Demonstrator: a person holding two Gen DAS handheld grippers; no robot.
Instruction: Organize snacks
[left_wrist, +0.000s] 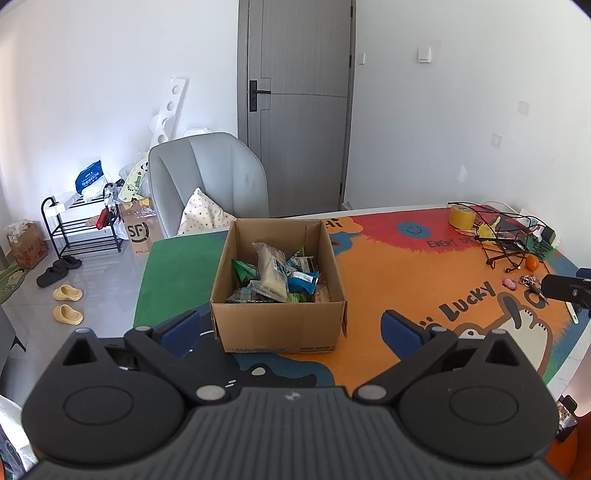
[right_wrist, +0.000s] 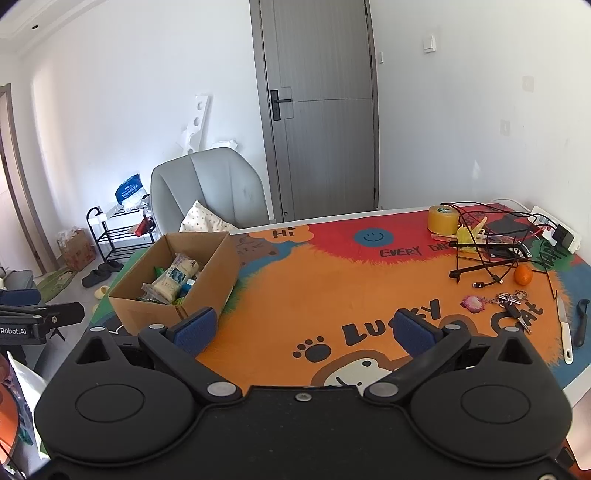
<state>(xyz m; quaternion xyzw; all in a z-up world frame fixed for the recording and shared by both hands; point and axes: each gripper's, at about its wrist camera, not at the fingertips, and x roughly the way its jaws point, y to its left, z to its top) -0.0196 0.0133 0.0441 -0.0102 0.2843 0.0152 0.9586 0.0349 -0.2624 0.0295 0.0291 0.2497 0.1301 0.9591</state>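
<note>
Nearest to the camera in the left wrist view, the left gripper (left_wrist: 290, 328) has its jaws spread wide and holds nothing; its blue pads (left_wrist: 181, 326) touch no object. Just beyond it, at 12 o'clock, stands the open cardboard box (left_wrist: 279, 325) on the colourful cartoon mat (left_wrist: 424, 280).

The right gripper (right_wrist: 303, 328) is also wide open and empty, above a bare orange part of the mat. From this side the box (right_wrist: 147, 314) lies at about 10 o'clock.

Inside the box the snack packets (left_wrist: 275, 277) lie in a loose heap: white wrappers, green ones and a blue one. I see no snack left on the mat outside the box, so I judge that the collecting is mostly or fully done. If anything is left, it is perhaps to arrange the packets neatly in the box; the pictures cannot settle this.

Farther away, at 2 o'clock, are things that are not snacks: a roll of yellow tape (right_wrist: 443, 219), tangled black cables (right_wrist: 491, 254), a small orange fruit (right_wrist: 523, 275), keys (right_wrist: 511, 301) and a white knife (right_wrist: 565, 325). Beyond the table stands a grey chair (left_wrist: 218, 173).
</note>
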